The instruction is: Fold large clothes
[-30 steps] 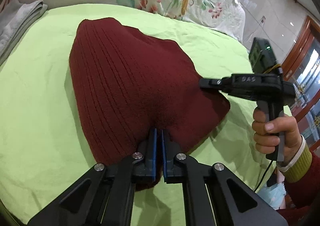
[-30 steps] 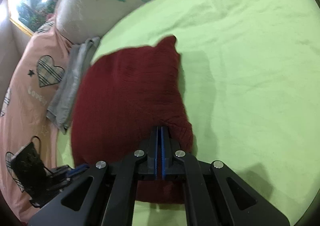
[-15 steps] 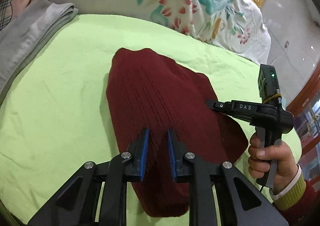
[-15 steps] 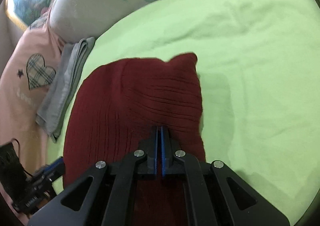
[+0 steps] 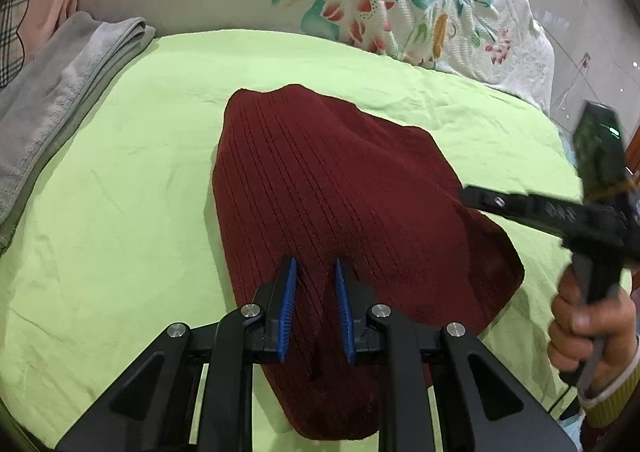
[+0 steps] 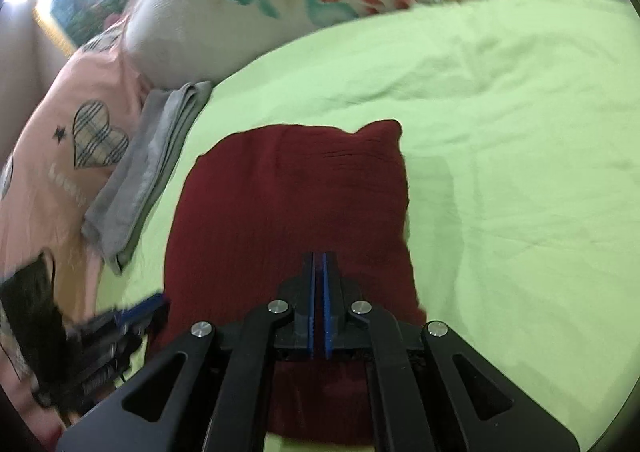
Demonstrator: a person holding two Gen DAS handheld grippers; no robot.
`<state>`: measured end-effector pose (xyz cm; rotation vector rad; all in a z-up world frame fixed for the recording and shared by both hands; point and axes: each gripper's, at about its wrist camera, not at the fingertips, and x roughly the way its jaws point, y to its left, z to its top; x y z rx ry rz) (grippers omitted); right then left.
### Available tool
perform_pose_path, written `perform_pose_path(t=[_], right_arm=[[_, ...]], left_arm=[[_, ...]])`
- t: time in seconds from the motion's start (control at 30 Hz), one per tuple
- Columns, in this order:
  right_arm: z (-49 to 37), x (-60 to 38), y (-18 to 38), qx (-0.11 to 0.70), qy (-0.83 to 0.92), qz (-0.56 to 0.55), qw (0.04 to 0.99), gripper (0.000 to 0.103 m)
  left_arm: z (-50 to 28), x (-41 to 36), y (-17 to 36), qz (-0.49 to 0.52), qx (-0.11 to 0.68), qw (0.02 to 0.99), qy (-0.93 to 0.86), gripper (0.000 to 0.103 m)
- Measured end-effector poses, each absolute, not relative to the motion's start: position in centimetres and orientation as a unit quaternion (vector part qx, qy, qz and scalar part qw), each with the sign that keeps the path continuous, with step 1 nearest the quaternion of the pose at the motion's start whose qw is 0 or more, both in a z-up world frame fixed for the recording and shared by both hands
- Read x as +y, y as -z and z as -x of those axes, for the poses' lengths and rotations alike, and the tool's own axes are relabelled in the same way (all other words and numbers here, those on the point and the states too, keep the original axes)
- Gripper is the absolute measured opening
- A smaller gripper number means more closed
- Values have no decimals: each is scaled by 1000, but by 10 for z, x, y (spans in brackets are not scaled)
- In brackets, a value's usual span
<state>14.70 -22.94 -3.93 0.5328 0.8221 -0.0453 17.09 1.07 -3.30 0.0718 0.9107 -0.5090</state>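
Folded dark red sweater (image 5: 340, 219) on green bed sheet (image 5: 120, 211), left gripper (image 5: 316, 284) fingers apart above its near edge, nothing clamped, right gripper (image 6: 319, 284) fingers together over sweater, grey towel (image 6: 148, 167) off left.

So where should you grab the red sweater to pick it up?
Probably the folded red sweater is best taken by its near edge, coming in low from the near side with the left gripper. It lies flat on the green sheet, so only an edge gives the gripper something to pinch.
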Motion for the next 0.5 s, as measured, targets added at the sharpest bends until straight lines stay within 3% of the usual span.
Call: perform_pose_path(t=[0.07, 0.5], right_arm=[[-144, -222, 45, 423, 40, -218, 879, 9], [-142, -225, 58, 445, 55, -221, 866, 11]], left_arm=[[-170, 10, 33, -37, 434, 867, 241, 20], [-164, 10, 27, -47, 432, 873, 221, 22]])
